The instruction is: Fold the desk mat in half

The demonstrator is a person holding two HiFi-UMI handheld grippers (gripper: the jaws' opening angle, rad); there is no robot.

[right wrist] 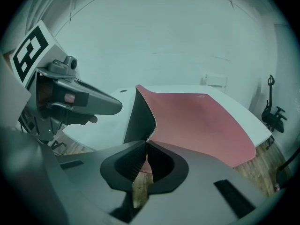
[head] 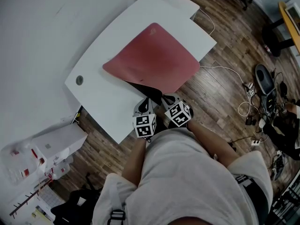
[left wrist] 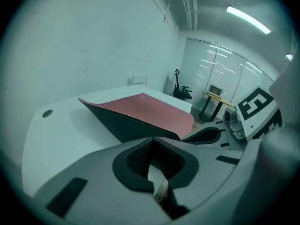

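Noted red desk mat (head: 157,55) lying on white desk (head: 105,95), its near edge raised above desk's front rim, black underside showing. Found left gripper (left wrist: 152,139) pinched tight on that edge, right gripper (right wrist: 146,143) likewise, just alongside.

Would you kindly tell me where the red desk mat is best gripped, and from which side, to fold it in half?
Grip the desk mat by its thin near edge, coming from the near side of the table. That edge is lifted, black underside showing, so jaws can close over it. The left gripper and right gripper are shut on it there, side by side.
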